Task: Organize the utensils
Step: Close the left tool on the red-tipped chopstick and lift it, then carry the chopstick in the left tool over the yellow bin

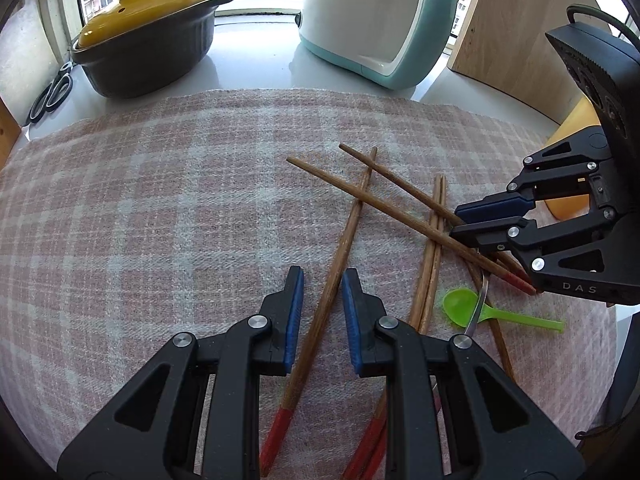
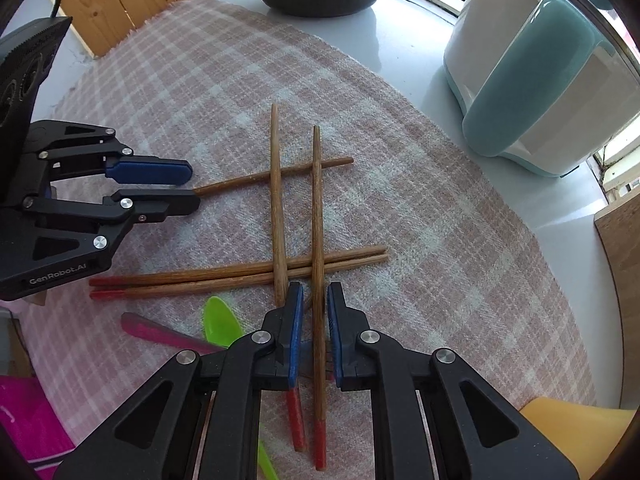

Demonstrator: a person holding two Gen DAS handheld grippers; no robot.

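Straddling one chopstick (image 1: 332,280) each, left gripper (image 1: 322,284) and right gripper (image 2: 311,300) hold jaws apart, ungripped.

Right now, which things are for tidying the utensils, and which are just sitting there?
For the job:
- chopsticks
- green spoon
- pink spoon
- left gripper
- right gripper

Just lying about:
- yellow-lidded pot
- teal and white appliance
- scissors
- checked cloth
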